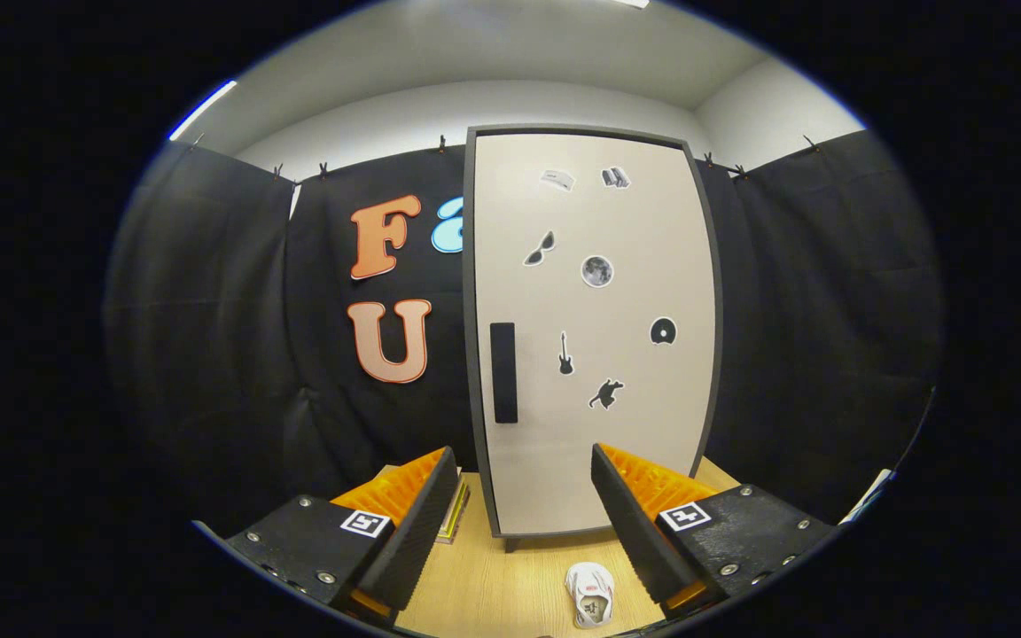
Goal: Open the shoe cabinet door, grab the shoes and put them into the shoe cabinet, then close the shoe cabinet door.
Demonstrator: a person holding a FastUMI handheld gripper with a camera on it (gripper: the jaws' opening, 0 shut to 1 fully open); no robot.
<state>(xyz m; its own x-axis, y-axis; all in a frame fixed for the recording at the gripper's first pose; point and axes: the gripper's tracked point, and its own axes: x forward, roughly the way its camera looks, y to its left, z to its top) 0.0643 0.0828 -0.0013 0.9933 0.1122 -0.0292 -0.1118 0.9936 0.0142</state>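
The shoe cabinet [595, 332] stands upright beyond my fingers, its door shut, a dark handle [503, 372] near its left edge and small stickers [596, 270] scattered across it; the wooden floor [493, 585] runs beneath; my hand-held gripper [524, 523] is spread wide, holding nothing; 1 white shoe [589, 595] lies between my fingers.

Even overhead light, ceiling strip [202, 110] glowing, sharp centre — strong fisheye bending at the edges
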